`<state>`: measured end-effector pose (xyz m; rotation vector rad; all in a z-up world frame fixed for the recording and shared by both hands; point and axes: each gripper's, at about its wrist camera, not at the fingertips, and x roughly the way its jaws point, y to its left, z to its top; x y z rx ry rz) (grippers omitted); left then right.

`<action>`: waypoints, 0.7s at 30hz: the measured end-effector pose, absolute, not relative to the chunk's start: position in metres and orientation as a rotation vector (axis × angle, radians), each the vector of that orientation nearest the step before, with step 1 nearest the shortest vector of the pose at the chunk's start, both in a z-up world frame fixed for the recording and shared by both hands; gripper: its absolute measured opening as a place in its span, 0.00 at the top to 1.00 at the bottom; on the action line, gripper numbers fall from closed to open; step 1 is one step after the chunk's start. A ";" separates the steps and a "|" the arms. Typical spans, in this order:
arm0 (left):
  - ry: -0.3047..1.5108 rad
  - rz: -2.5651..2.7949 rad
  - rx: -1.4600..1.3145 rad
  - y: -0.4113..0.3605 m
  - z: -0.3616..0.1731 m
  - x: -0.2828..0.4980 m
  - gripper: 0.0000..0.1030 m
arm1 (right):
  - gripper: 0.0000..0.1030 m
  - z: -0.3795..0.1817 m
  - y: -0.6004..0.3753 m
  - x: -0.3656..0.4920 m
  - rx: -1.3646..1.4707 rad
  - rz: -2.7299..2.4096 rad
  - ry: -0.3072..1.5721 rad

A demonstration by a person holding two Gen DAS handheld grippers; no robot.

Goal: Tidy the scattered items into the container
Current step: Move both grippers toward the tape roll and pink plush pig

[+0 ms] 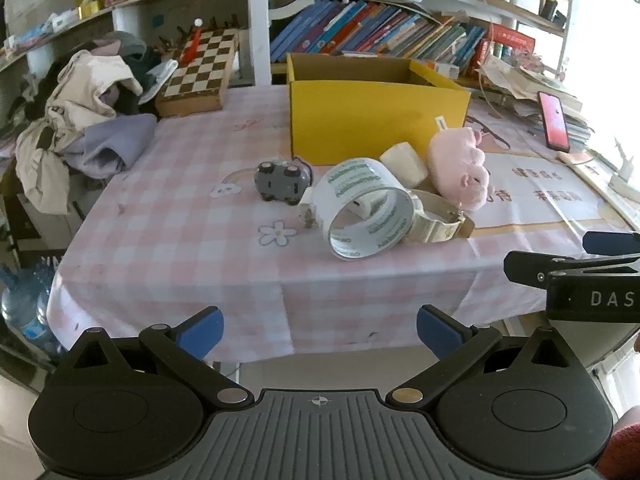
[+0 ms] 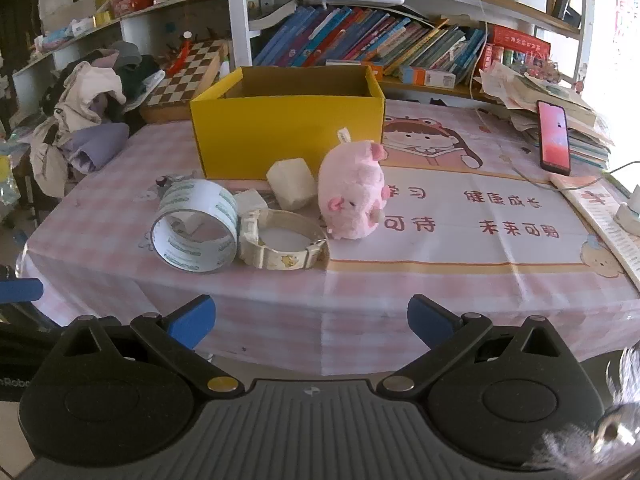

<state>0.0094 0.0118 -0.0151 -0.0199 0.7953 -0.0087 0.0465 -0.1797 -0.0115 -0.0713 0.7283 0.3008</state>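
Bookshelves back the checked bench. Before the yellow box cluster tape roll, watch, pink pig, white block and toy car. Left tool and right tool hover released, empty.

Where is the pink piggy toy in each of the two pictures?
Left wrist view: the pink pig plush lies right of centre, in front of the right end of the yellow box, beside the tape roll.
Right wrist view: the pink pig plush sits near the centre, in front of the yellow box's right corner.
Shared landmark: the yellow box, just behind the pig in both views.
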 end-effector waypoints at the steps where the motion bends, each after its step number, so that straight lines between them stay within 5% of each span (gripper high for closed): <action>1: 0.790 -0.004 -0.017 0.012 -0.015 0.009 0.00 | 0.00 -0.011 -0.179 0.047 -0.069 0.304 0.727; 21: 0.753 -0.007 0.121 0.000 -0.007 0.003 0.00 | 0.00 -0.004 -0.176 0.045 -0.067 0.354 0.683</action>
